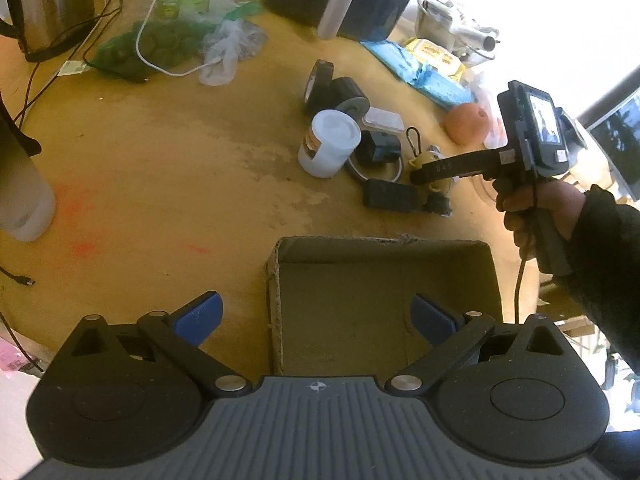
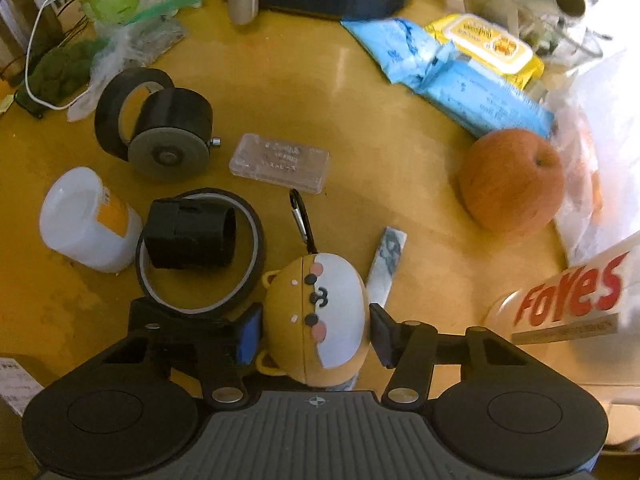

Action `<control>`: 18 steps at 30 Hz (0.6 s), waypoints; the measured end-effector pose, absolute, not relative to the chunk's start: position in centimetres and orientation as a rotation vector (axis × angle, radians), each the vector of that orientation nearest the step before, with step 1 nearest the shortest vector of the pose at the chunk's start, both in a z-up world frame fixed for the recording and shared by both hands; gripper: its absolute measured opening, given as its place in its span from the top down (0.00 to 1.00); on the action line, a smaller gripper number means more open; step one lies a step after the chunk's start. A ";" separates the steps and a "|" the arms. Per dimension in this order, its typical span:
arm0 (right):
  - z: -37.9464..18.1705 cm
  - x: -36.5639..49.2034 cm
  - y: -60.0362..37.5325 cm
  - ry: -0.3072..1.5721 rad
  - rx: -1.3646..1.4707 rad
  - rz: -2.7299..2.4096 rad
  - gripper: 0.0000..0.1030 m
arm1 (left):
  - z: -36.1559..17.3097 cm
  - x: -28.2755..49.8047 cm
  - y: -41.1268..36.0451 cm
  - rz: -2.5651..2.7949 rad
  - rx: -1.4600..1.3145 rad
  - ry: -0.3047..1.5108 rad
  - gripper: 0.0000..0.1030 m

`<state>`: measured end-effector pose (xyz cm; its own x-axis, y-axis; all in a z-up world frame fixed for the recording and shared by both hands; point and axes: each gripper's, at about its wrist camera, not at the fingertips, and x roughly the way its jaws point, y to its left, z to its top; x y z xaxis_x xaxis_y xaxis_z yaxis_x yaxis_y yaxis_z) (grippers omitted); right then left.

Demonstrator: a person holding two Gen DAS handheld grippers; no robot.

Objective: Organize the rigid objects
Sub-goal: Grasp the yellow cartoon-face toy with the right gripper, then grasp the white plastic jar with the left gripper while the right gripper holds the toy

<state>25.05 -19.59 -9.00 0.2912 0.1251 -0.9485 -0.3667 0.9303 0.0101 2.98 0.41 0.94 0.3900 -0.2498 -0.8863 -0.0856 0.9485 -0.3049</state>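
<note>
My right gripper (image 2: 316, 330) is closed around a round yellow-and-white cartoon-face case (image 2: 320, 312) with a black carabiner (image 2: 302, 218), low over the table. My left gripper (image 1: 316, 318) is open and empty above an empty cardboard box (image 1: 280, 280). In the left wrist view the right gripper (image 1: 420, 174) reaches into a cluster of objects: white jar (image 1: 330, 142), black tape rolls (image 1: 320, 80), black pouch (image 1: 390, 196). In the right wrist view I see the jar (image 2: 86, 220), tape rolls (image 2: 160, 124), a clear plastic case (image 2: 280, 162) and a thin tape ring with a black cylinder (image 2: 196, 236).
An apple (image 2: 510, 178), blue packets (image 2: 460, 80), yellow wipes (image 2: 488, 46) and a plastic bag (image 2: 592, 200) lie at the right. A kettle (image 1: 48, 4), cables, green bags (image 1: 148, 48) and a metal cylinder (image 1: 340, 0) stand at the back. A white bottle (image 1: 24, 200) is at the left.
</note>
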 end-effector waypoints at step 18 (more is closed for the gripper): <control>-2.9 22.9 -21.9 1.127 -0.062 0.338 0.45 | 1.8 6.2 -0.6 -0.146 -0.224 1.100 0.06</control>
